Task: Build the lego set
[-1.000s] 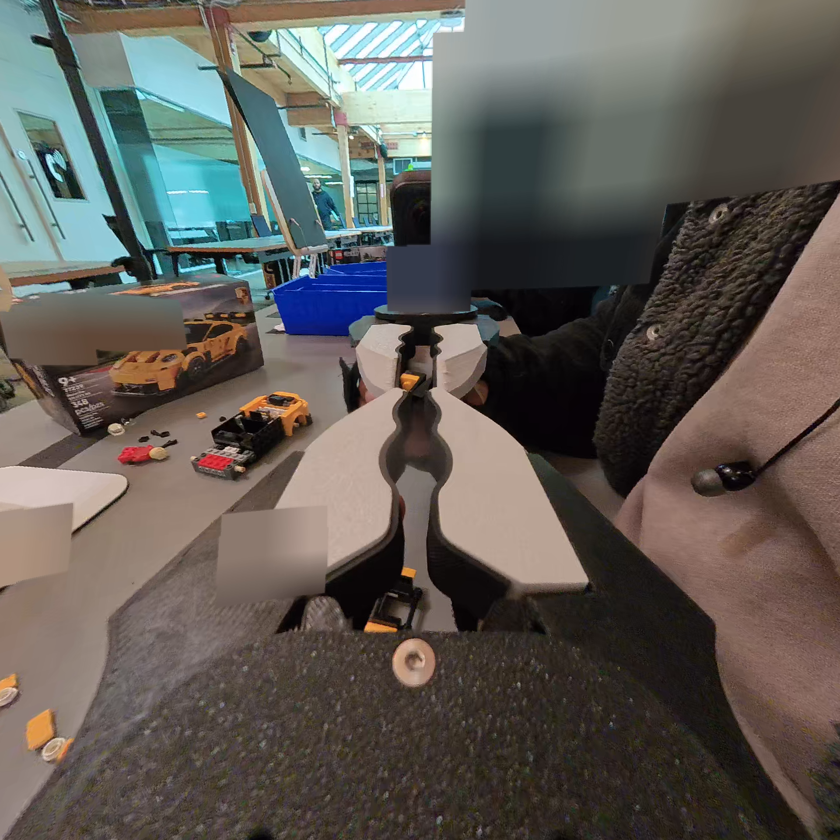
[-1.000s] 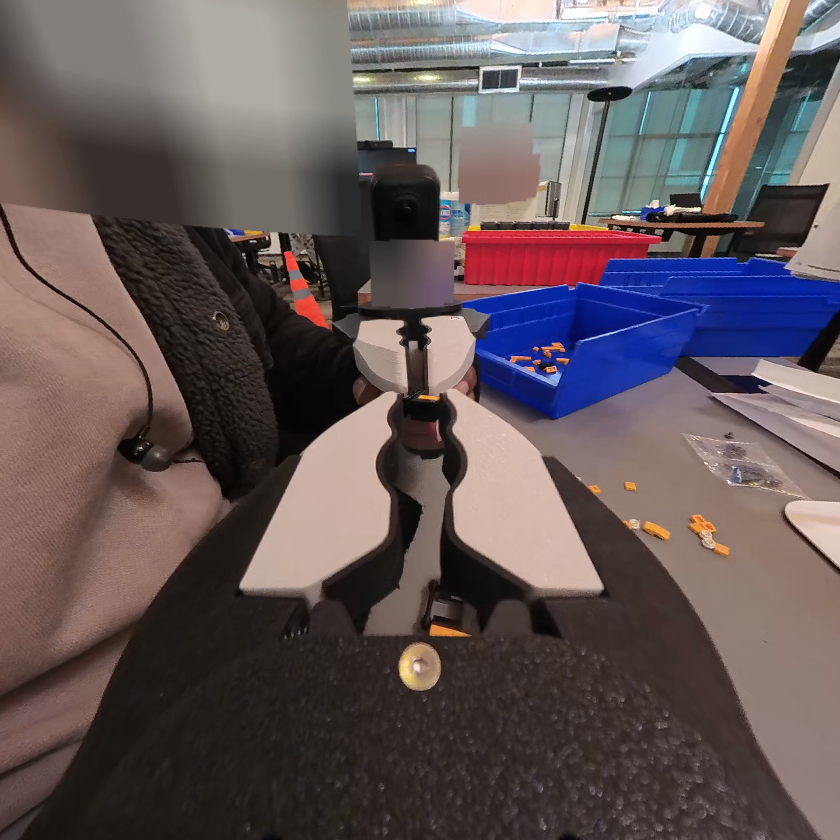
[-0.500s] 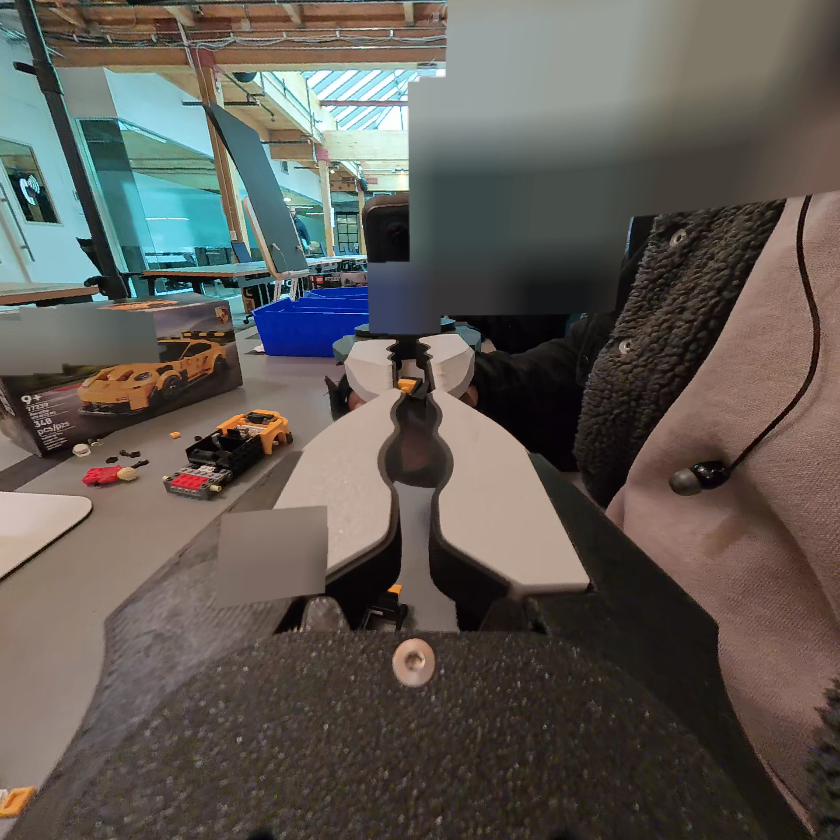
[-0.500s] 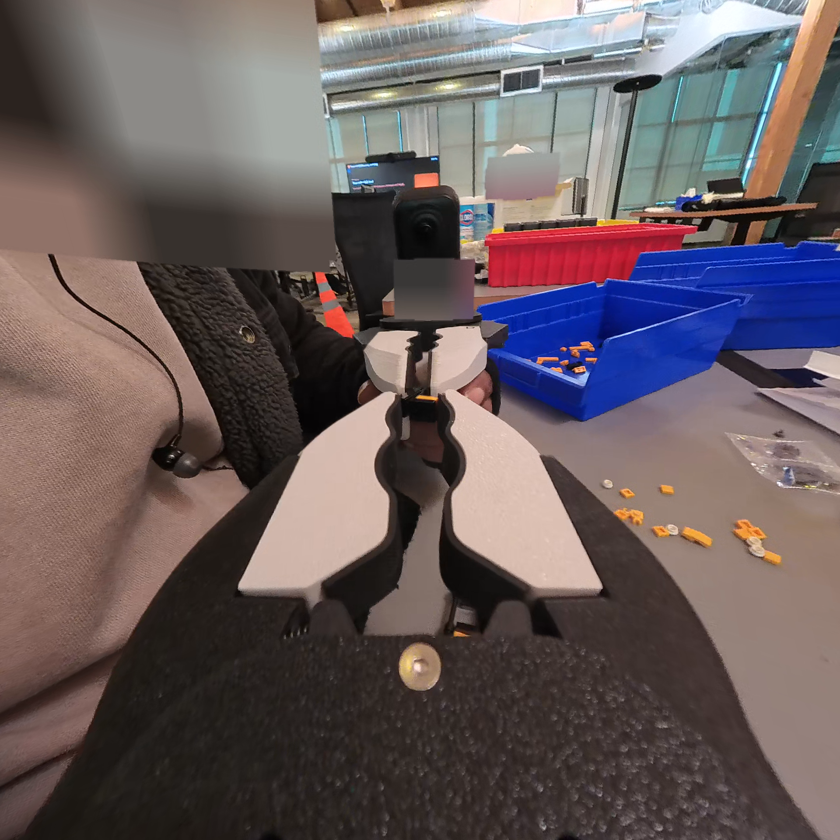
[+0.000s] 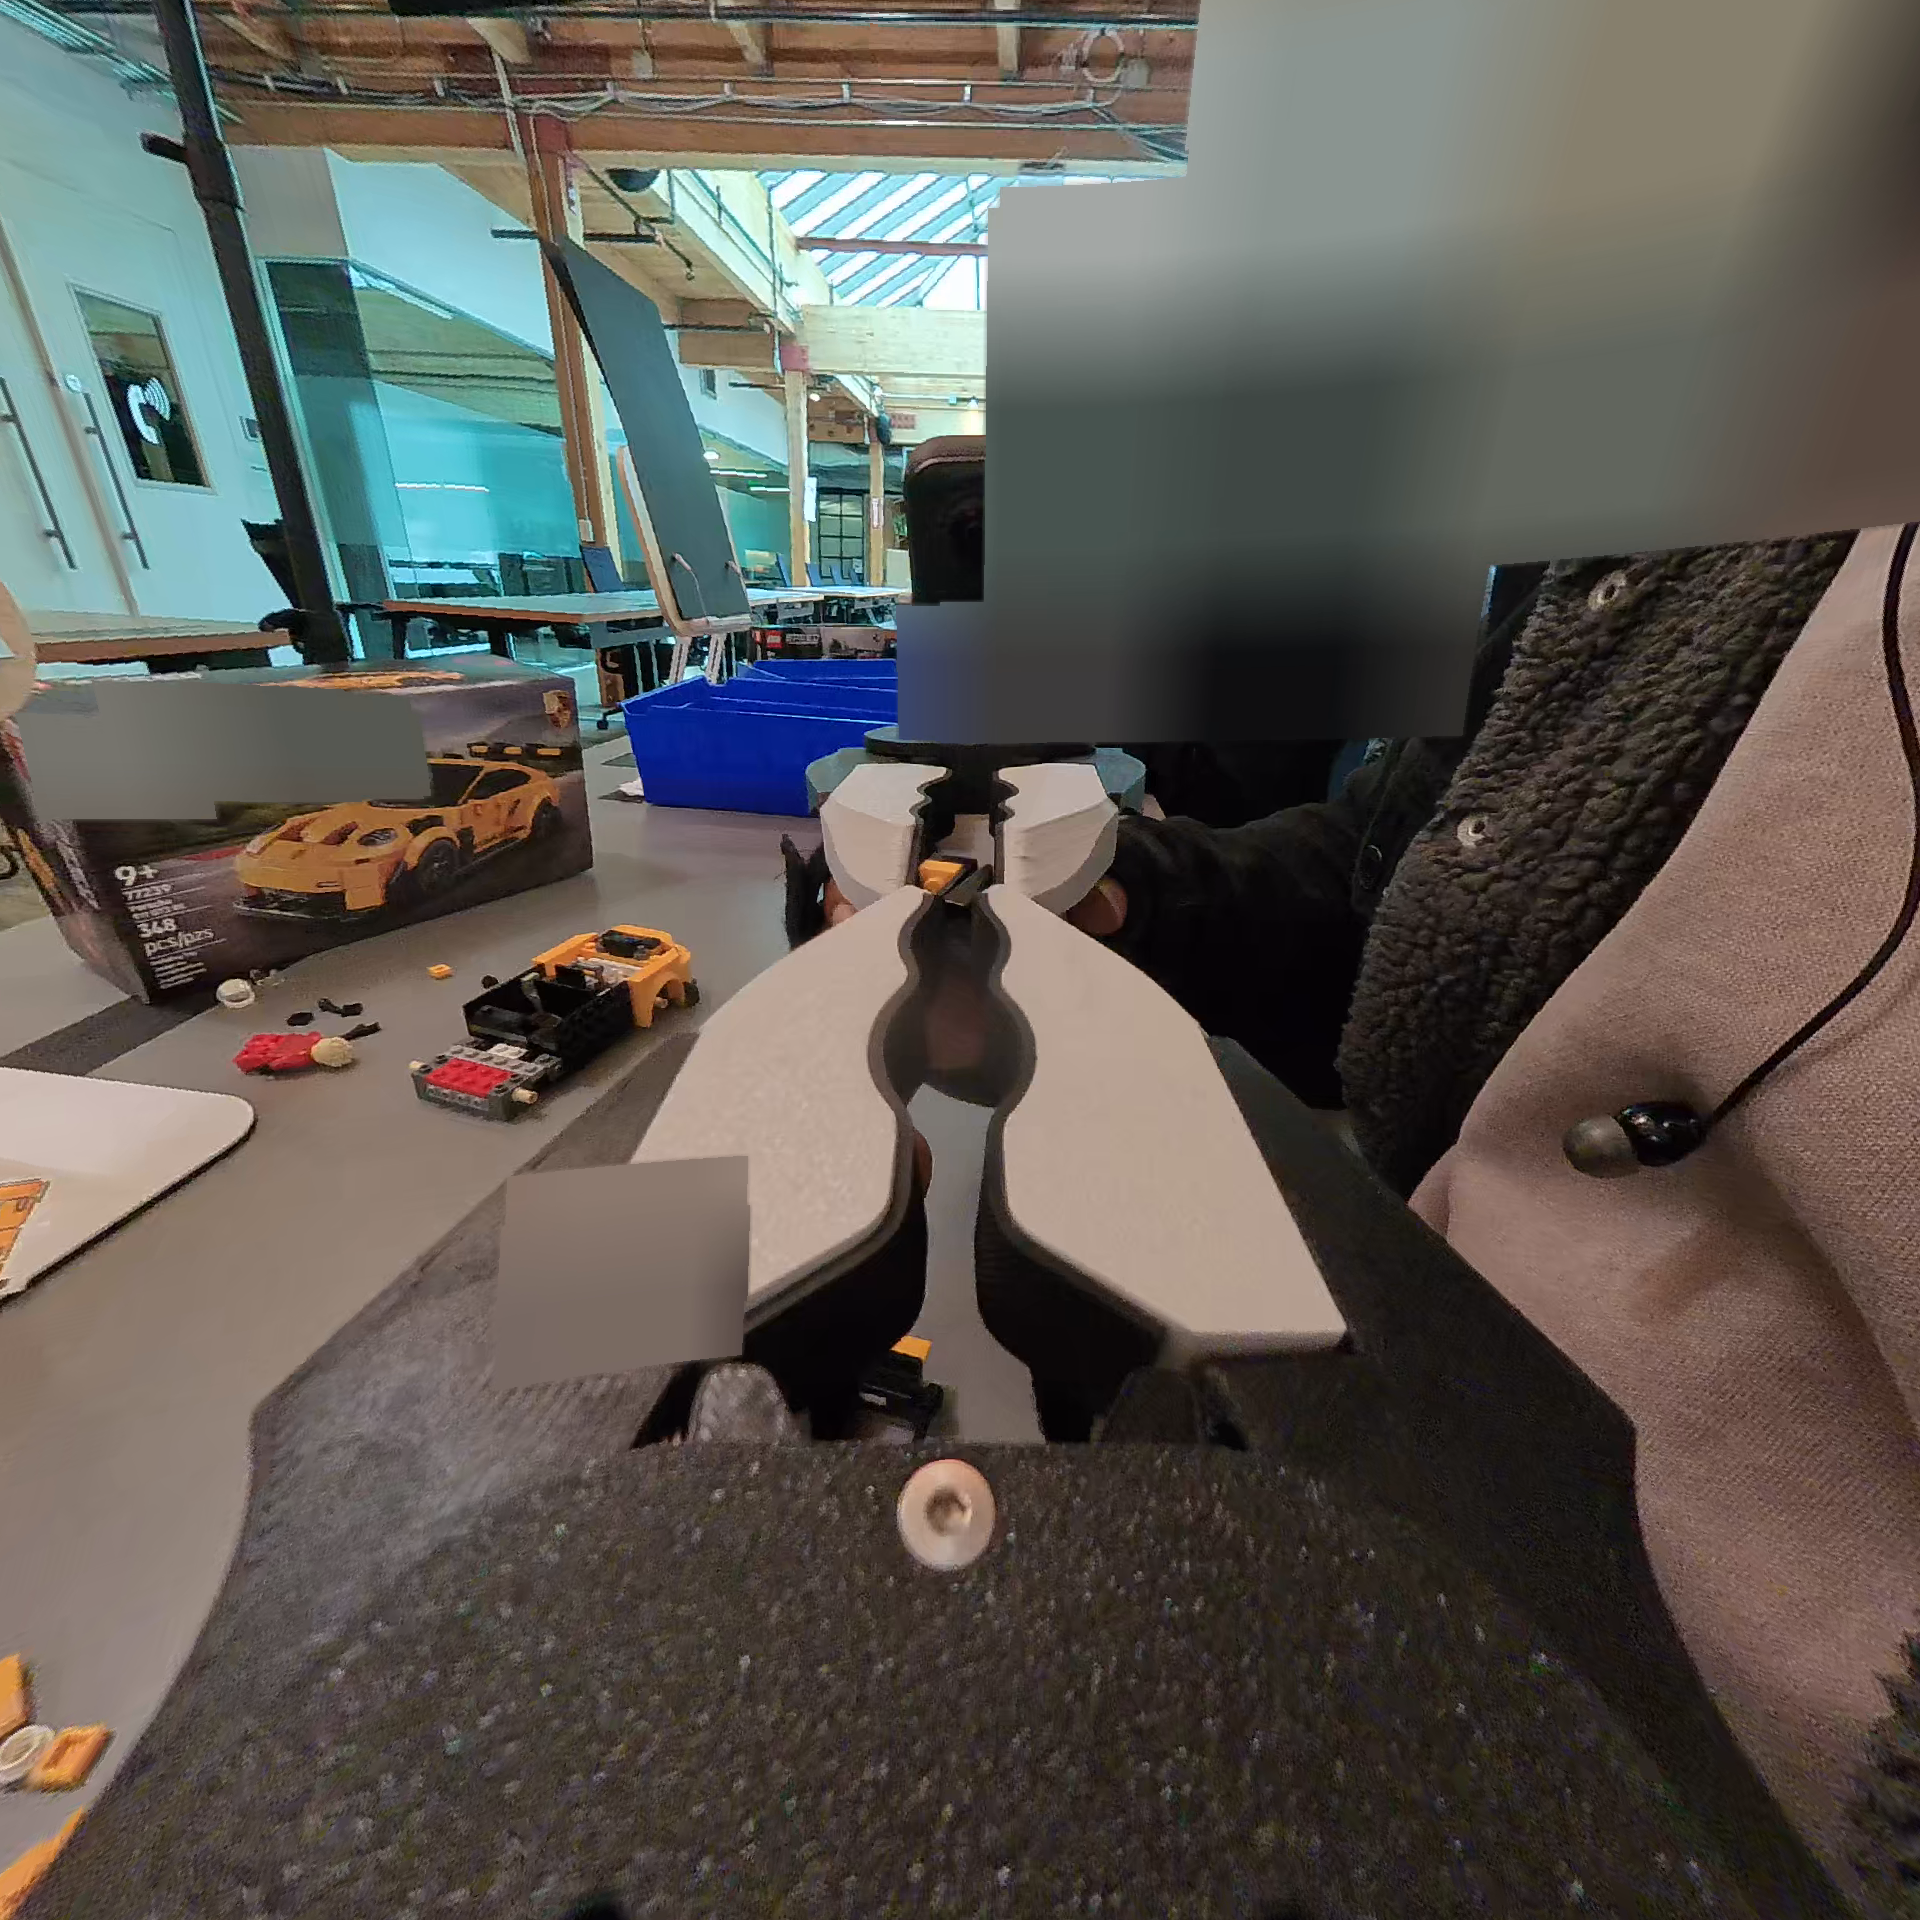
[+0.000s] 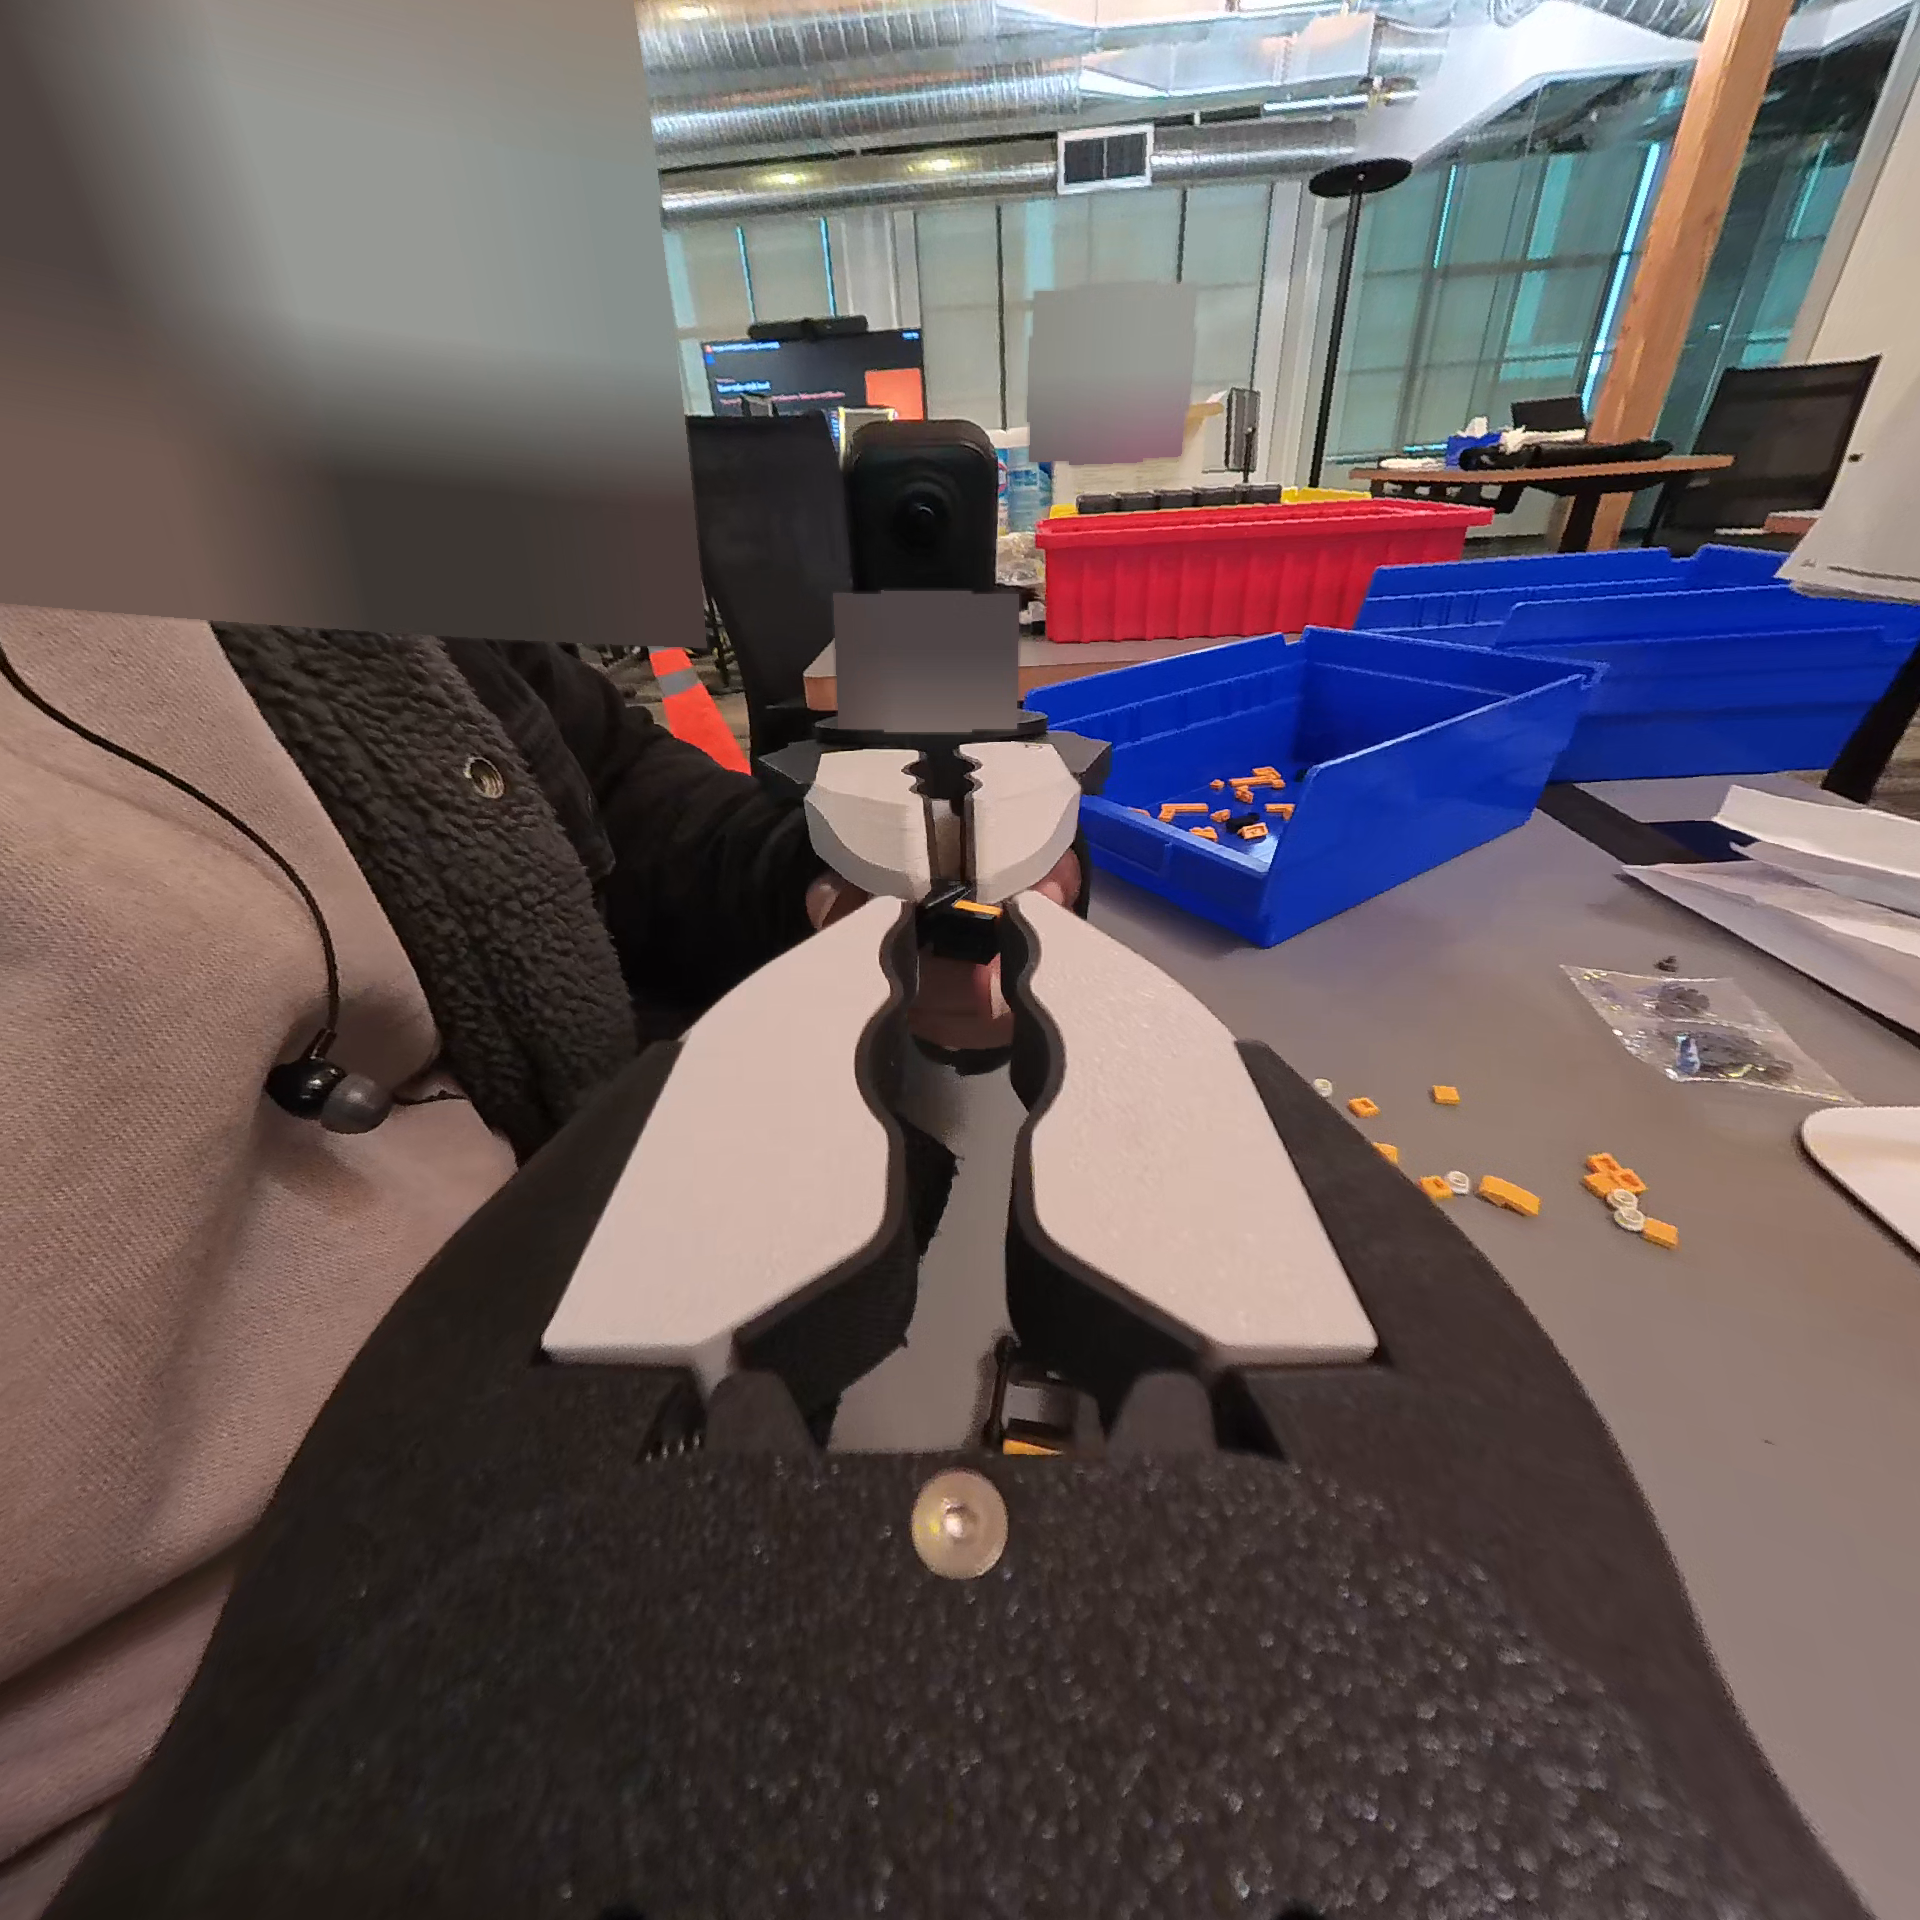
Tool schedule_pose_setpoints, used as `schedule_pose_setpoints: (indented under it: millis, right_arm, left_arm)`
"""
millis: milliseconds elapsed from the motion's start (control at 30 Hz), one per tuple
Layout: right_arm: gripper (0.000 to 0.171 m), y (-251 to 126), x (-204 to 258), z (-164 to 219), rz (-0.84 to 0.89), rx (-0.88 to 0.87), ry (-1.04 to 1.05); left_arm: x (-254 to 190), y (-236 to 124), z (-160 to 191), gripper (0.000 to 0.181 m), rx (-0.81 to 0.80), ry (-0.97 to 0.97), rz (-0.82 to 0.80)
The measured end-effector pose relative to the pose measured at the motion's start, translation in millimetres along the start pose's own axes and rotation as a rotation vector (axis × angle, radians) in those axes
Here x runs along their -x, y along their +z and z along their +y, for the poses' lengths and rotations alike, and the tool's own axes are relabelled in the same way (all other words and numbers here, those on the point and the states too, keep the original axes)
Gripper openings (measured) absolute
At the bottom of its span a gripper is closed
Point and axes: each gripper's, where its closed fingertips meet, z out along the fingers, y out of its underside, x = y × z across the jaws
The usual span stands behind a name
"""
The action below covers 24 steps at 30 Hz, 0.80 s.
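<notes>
two grippers face each other tip to tip above the grey table (image 5: pixel 312 1195), held up in front of the person's chest, each roughly level and pointing at the other. the left gripper (image 5: pixel 951 914) has its fingers clenched almost together at the tips, pinching a small black lego piece (image 5: pixel 961 896) there. the right gripper (image 6: pixel 961 920) is likewise nearly closed at its tips, clamping a small orange and black lego piece (image 6: pixel 961 920); in the left wrist view its orange part (image 5: pixel 940 871) shows just beyond the black one, the two pieces touching or very nearly so. a hand (image 6: pixel 956 1013) wraps under the far gripper in the right wrist view. on the table to the left in the left wrist view sits the partly built orange and black lego car (image 5: pixel 566 1013), with a red minifigure (image 5: pixel 286 1051) lying near it and the set's box (image 5: pixel 301 821) behind. in the right wrist view loose orange pieces (image 6: pixel 1507 1190) lie scattered on the table to the right, near a clear plastic bag (image 6: pixel 1694 1039), and a blue bin (image 6: pixel 1351 769) farther back holds more orange parts.
</notes>
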Motion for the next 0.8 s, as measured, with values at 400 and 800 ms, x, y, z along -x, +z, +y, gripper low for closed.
schedule_pose_setpoints:
  millis: [400, 800]
  right_arm:
    - [0.021, -3.3, -11.1, 0.3, 0.089, 0.025, -0.024]
    - [0.014, -3.0, -14.2, 6.4, 0.155, 0.099, -0.071]
  left_arm:
    - [9.3, -2.9, -1.6, 0.005, 0.002, 0.032, -0.063]
    - [17.3, -4.1, 2.1, 0.003, 0.05, 0.121, -0.14]
